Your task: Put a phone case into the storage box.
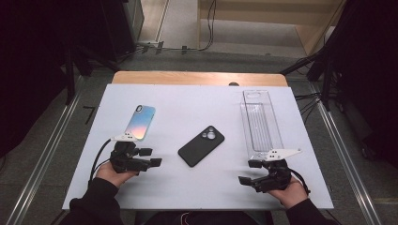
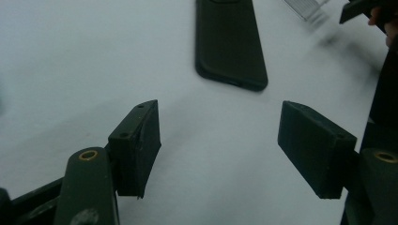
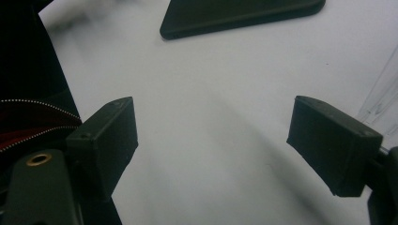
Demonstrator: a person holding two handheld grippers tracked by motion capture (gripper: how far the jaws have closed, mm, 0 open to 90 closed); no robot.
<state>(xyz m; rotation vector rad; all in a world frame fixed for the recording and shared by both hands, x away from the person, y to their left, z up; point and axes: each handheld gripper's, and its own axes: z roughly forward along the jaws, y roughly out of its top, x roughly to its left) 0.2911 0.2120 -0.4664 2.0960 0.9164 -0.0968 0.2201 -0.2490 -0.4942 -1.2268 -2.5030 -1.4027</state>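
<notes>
Spanning most of the high view, the white worktop (image 1: 187,183) keeps broad bare margins along its near edge and between the things on it. At two o'clock from its centre a clear plastic tray (image 1: 260,123) lies lengthwise, close to the right edge. At ten o'clock rests an iridescent phone case (image 1: 140,122). A black phone case (image 1: 201,146) lies at the centre, camera cutout up, well apart from both. The left claw (image 1: 151,157) sits at eight o'clock, jaws wide and empty; the right claw (image 1: 248,172), at five o'clock, gapes empty too.
</notes>
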